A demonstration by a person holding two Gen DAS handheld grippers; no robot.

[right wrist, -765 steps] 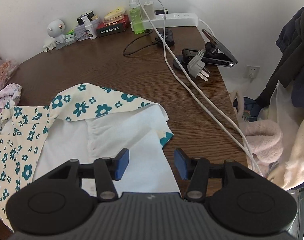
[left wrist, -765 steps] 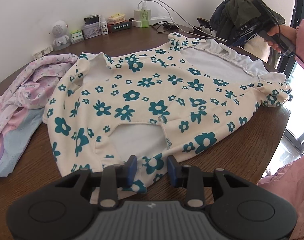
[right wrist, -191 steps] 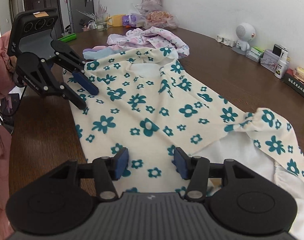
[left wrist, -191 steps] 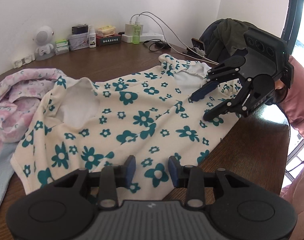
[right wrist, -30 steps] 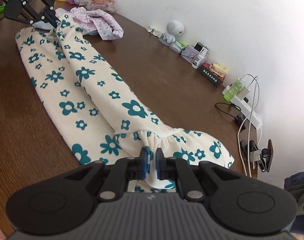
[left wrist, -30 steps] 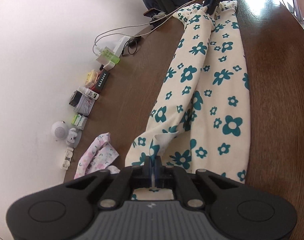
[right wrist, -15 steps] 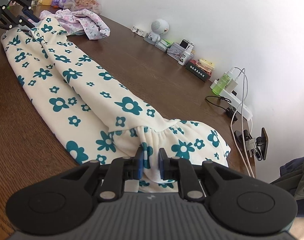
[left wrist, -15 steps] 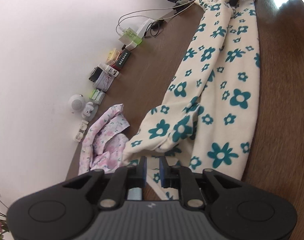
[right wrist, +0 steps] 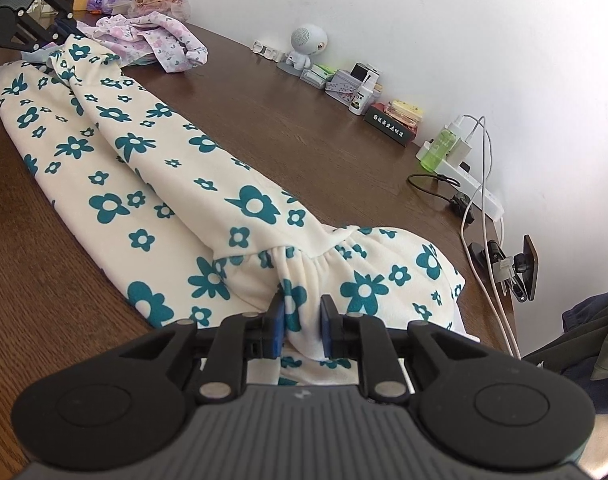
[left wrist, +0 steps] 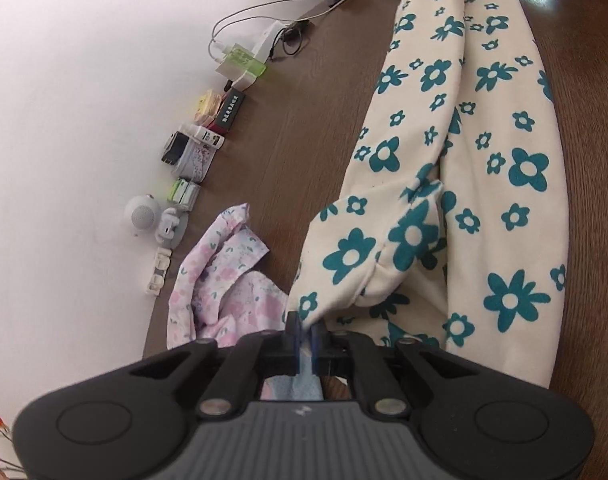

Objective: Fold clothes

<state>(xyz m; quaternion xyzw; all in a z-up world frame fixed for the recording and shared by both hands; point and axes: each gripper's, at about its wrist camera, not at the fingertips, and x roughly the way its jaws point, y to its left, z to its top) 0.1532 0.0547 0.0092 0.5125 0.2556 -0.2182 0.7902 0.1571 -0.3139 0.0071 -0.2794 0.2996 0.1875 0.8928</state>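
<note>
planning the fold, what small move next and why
Probably lift the right gripper, carrying the gathered hem toward the left gripper end. The floral garment lies as a long strip; the left jaws just closed on its far corner, and the right jaws, just eased wider, hold that hem.

Hidden and cut-off parts

The flowered garment (right wrist: 240, 204) runs under the right gripper's (right wrist: 302, 320) body at its near end; the dark clothing (right wrist: 584, 336) far right is cropped by the frame; the label on the dark box (right wrist: 388, 130) is too small to read.
</note>
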